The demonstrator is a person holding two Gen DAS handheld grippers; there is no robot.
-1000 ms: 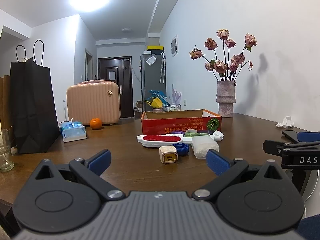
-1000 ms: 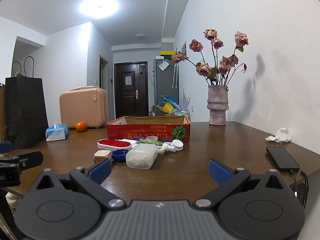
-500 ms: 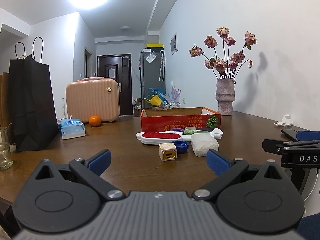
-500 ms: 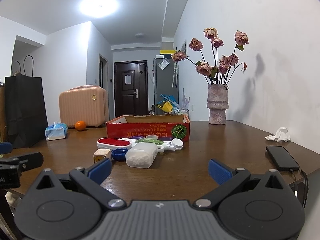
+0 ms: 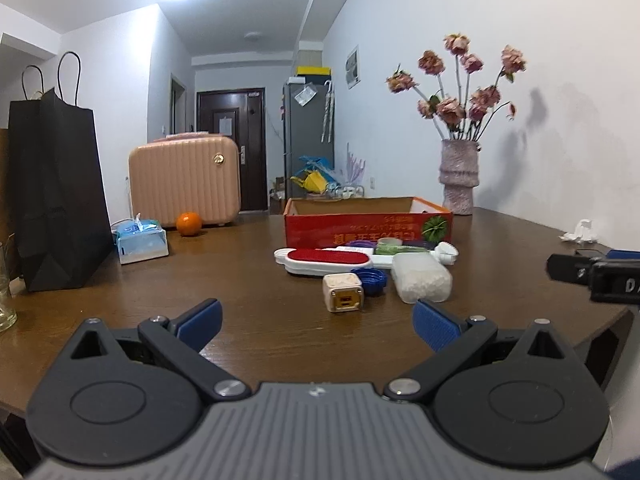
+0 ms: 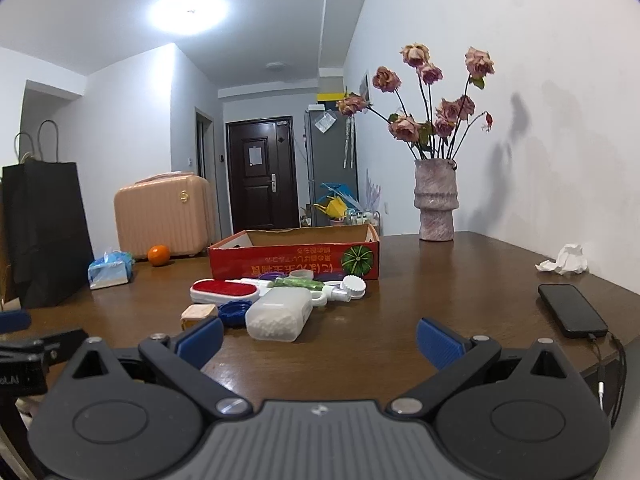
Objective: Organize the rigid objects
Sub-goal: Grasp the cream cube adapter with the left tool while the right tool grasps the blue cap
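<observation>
An open red cardboard box (image 5: 368, 228) (image 6: 294, 258) stands mid-table. In front of it lie a red and white lint brush (image 5: 328, 260) (image 6: 224, 292), a cream cube charger (image 5: 343, 298) (image 6: 199, 314), a blue cap (image 5: 373, 280) (image 6: 234, 312), a frosted white case (image 5: 420, 282) (image 6: 280, 314), a green item (image 5: 390, 247) and a white capped piece (image 6: 352, 288). My left gripper (image 5: 316, 320) is open and empty, just short of the charger. My right gripper (image 6: 318, 338) is open and empty, just short of the white case.
On the brown table (image 5: 240, 264) stand a black paper bag (image 5: 56, 192), a tissue pack (image 5: 140, 240), an orange (image 5: 189, 224), a pink suitcase (image 5: 184, 184), and a vase of dried roses (image 6: 436, 204). A phone with cable (image 6: 572, 310) and crumpled tissue (image 6: 566, 264) lie right. A glass (image 5: 6, 304) stands far left.
Both views have shifted slightly; the left gripper has dropped and edged a little closer to the items. Nothing on the table has moved and both grippers stay open.
</observation>
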